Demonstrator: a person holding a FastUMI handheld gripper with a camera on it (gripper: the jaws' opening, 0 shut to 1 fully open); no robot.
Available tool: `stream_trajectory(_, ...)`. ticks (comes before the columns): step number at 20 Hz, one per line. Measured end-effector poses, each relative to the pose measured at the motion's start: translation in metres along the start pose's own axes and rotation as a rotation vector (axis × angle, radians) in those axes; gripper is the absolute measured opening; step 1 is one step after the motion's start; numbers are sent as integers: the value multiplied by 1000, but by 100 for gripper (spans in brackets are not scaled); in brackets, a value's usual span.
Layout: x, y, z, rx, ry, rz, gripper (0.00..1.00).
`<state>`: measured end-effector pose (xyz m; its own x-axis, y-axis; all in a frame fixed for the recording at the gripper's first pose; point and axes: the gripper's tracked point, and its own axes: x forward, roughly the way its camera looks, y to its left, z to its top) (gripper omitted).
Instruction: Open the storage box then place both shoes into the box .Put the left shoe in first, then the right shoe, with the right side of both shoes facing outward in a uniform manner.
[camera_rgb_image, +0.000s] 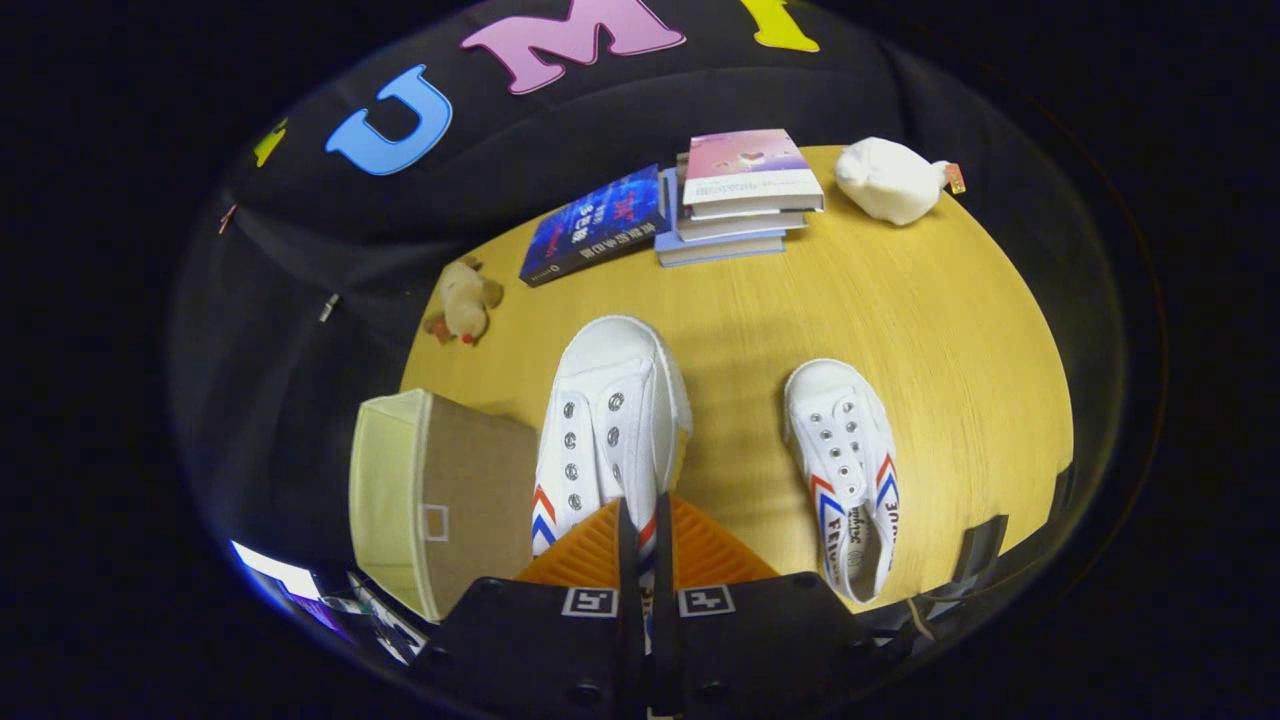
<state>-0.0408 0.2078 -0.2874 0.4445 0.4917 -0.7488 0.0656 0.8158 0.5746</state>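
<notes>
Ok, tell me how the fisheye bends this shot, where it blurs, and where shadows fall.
Gripper view: the fisheye bows the yellow table into a curved disc. The held shoe looms larger than the other shoe. The picture is slightly soft, mostly toward the rim, near the storage box. A faint shadow lies on the table between the shoes. No strong glare. The gripper has its jaws closed on the held shoe's heel.

Gripper (645, 545) clamped on white shoe (605, 430), beside storage box (440, 495)
</notes>
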Motion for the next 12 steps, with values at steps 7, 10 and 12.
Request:
stream_trajectory(7, -20, 138, 11, 21, -20, 133, 7)
stream_trajectory(10, -3, 189, -12, 58, 38, 166, 7)
stream_trajectory(12, 15, 212, -33, 91, 85, 160, 7)
